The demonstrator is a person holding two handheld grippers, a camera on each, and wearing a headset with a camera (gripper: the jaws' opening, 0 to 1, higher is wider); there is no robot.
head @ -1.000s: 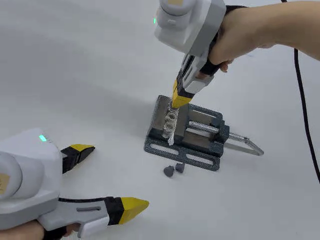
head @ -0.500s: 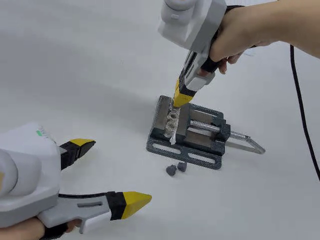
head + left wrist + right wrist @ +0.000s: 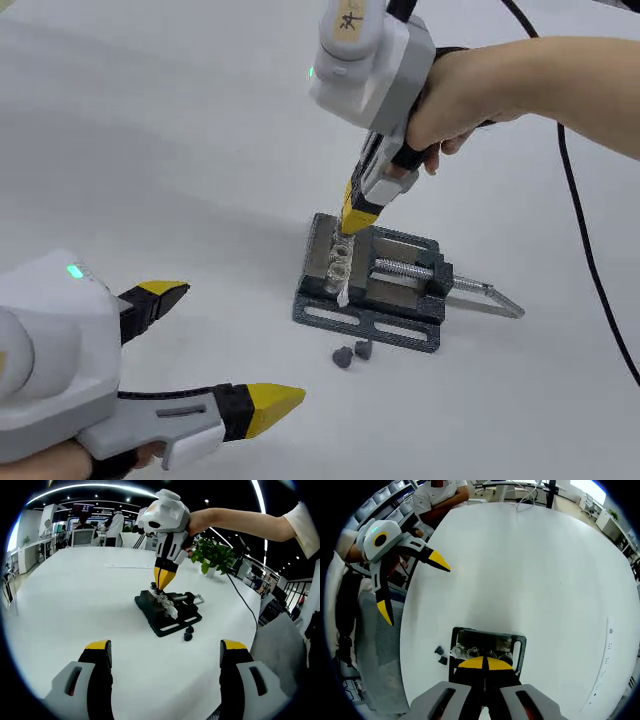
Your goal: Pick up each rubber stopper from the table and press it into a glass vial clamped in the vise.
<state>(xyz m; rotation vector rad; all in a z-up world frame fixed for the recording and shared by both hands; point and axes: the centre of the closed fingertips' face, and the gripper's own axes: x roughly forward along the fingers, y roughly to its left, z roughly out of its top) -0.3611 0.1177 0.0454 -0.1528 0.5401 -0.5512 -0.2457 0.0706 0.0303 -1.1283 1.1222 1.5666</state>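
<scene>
Holding the right gripper (image 3: pixel 358 215) nose-down over the dark vise (image 3: pixel 370 322) at the middle of the white desk (image 3: pixel 200 150), yellow-tipped jaws clenched together with no gap showing between them. Touching, or all but touching, the far end of the short row of glass vials (image 3: pixel 338 266) clamped upright between the vise's plates; impossible to tell whether anything is pinched under the tips. Showing, in the right gripper view, the closed tips directly above that row, with the frame of the vise around them.

Showing two dark rubber stoppers (image 3: pixel 343 357) lying loose on the desk, close together, just beside the near rail of the vise and well apart from both grippers.

Holding the left gripper (image 3: pixel 225 345) at the near left, well apart from the vise and the rubber stoppers, jaws spread wide and grasping nothing, yellow tips pointing roughly toward the vise. Framing, in the left gripper view, the vise, the rubber stoppers and the right gripper between the two parted jaws.

Showing a black cable (image 3: pixel 585 260) running down the right side of the desk, passing behind a forearm (image 3: pixel 540 75), and a thin metal handle (image 3: pixel 495 298) sticking out from the right end of the vise, lying flat on the desk.
</scene>
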